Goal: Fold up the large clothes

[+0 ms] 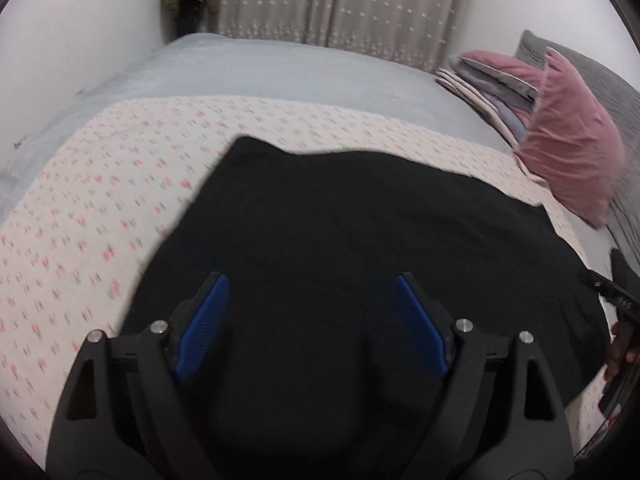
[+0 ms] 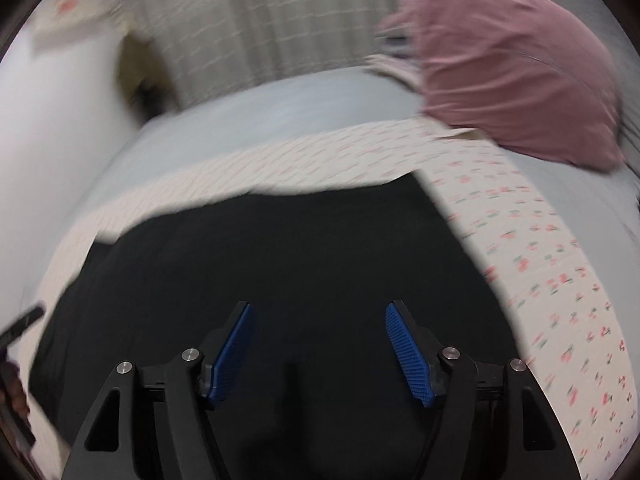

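A large black garment [image 1: 360,232] lies spread flat on a floral sheet [image 1: 100,208] on the bed. It also shows in the right wrist view [image 2: 280,256]. My left gripper [image 1: 312,284] hangs above the garment's near part, jaws wide open and empty. My right gripper [image 2: 318,312] hangs above the same garment, open and empty. The right gripper's body and the hand holding it show at the right edge of the left wrist view [image 1: 616,292]. The left gripper's body shows at the left edge of the right wrist view [image 2: 20,328]. The right wrist view is blurred by motion.
A pink pillow [image 1: 572,140] leans at the bed's right side, also in the right wrist view [image 2: 508,60]. Folded clothes [image 1: 492,84] are stacked behind it. A light blue blanket [image 1: 260,68] covers the far bed. A curtain [image 1: 340,0] and white walls stand behind.
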`<action>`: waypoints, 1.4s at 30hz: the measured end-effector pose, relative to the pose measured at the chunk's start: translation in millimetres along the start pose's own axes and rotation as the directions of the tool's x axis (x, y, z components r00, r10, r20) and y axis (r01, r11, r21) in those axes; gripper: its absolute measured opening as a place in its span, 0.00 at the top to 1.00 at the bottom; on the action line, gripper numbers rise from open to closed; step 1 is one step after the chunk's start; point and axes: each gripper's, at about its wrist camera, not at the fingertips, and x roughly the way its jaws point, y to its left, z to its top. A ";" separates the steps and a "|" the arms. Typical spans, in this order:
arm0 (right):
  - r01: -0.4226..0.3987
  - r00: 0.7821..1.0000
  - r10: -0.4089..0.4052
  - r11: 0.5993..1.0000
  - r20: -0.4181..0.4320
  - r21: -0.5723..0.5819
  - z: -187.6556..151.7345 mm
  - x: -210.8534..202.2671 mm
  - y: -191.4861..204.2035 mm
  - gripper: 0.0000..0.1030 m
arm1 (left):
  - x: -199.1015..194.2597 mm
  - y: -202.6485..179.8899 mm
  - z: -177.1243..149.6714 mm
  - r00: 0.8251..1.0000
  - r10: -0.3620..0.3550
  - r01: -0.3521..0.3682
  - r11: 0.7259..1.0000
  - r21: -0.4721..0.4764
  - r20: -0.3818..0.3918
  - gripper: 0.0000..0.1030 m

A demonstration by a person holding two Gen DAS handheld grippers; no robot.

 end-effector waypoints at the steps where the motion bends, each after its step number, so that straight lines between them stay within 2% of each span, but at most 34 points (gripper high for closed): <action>1: -0.005 1.000 0.004 1.000 -0.015 -0.028 -9.0 0.5 9.1 0.32 | -1.3 -2.4 -10.4 1.000 -0.014 0.014 1.000 -0.008 -0.010 0.18; 5: -0.013 0.997 0.009 0.999 -0.079 -0.049 -48.0 1.6 22.1 0.32 | 6.5 9.1 -46.6 0.995 -0.059 0.052 0.995 -0.080 -0.083 0.18; 7: -0.023 0.996 0.022 1.000 -0.083 -0.012 -62.5 3.3 8.5 0.32 | 1.9 15.5 -56.2 0.996 -0.056 0.052 0.997 -0.052 -0.067 0.18; 8: -0.029 0.998 0.029 1.000 -0.064 0.000 -67.4 1.0 0.6 0.31 | -5.1 12.6 -57.3 0.998 -0.017 0.015 1.000 -0.027 -0.068 0.18; 9: -0.014 0.998 0.013 1.000 -0.055 -0.002 -69.8 -2.5 -4.2 0.31 | -11.4 15.9 -56.1 0.996 0.075 -0.075 0.997 -0.004 -0.053 0.18; 11: 0.084 0.994 -0.085 0.996 -0.062 -0.029 -69.4 -11.0 -11.5 0.32 | -25.1 31.0 -55.1 0.979 0.203 -0.203 0.979 -0.026 -0.010 0.18; 12: 0.179 0.983 -0.180 0.983 -0.043 -0.034 -69.4 -19.4 -18.3 0.32 | -30.2 41.5 -55.4 0.971 0.238 -0.238 0.969 -0.062 -0.012 0.18; 13: 0.234 0.972 -0.235 0.972 -0.027 -0.030 -70.7 -26.4 -23.3 0.31 | -38.6 56.3 -56.7 0.971 0.237 -0.238 0.963 -0.130 -0.025 0.18; 14: 0.293 0.956 -0.294 0.956 -0.011 -0.015 -71.7 -35.7 -29.1 0.31 | -44.6 65.1 -57.7 0.977 0.213 -0.215 0.961 -0.174 -0.030 0.18; 15: 0.303 0.953 -0.303 0.953 -0.001 0.005 -72.3 -44.6 -33.9 0.31 | -54.3 76.1 -59.4 0.985 0.169 -0.172 0.955 -0.240 -0.036 0.18; 19: 0.202 0.978 -0.205 0.978 0.049 0.061 -76.4 -73.8 -36.2 0.23 | -80.0 96.8 -69.4 0.999 0.026 -0.041 0.912 -0.407 -0.044 0.14; 21: 0.198 0.978 -0.200 0.979 0.066 0.041 -78.7 -80.6 -29.2 0.23 | -85.6 104.3 -76.7 0.997 -0.055 0.022 0.870 -0.493 -0.052 0.09; 22: 0.203 0.976 -0.203 0.979 0.078 0.018 -80.2 -83.3 -22.4 0.22 | -85.6 105.2 -79.5 0.996 -0.071 0.034 0.858 -0.512 -0.053 0.09; 23: 0.208 0.975 -0.207 0.978 0.086 -0.002 -81.8 -84.4 -15.4 0.22 | -85.8 106.4 -83.1 0.995 -0.086 0.043 0.845 -0.533 -0.056 0.09; 26: 0.223 0.972 -0.217 0.973 0.095 -0.061 -86.4 -86.3 3.3 0.22 | -77.5 100.9 -92.1 0.991 -0.106 0.041 0.832 -0.553 -0.087 0.08; 28: 0.217 0.974 -0.210 0.973 0.089 -0.080 -86.4 -81.9 9.9 0.22 | -66.8 96.3 -98.6 0.984 -0.142 0.057 0.812 -0.580 -0.103 0.08; 34: 0.189 0.981 -0.183 0.977 0.066 -0.100 -85.5 -68.2 24.6 0.22 | -36.6 91.1 -109.8 0.973 -0.216 0.110 0.735 -0.669 -0.077 0.08; 36: 0.180 0.983 -0.175 0.979 0.057 -0.100 -84.0 -63.0 27.7 0.22 | -25.0 84.3 -113.2 0.963 -0.269 0.170 0.690 -0.704 -0.031 0.08; 42: 0.182 0.983 -0.179 0.976 0.032 -0.120 -82.7 -46.5 39.7 0.22 | -13.1 70.5 -103.7 0.969 -0.231 0.222 0.686 -0.692 0.082 0.08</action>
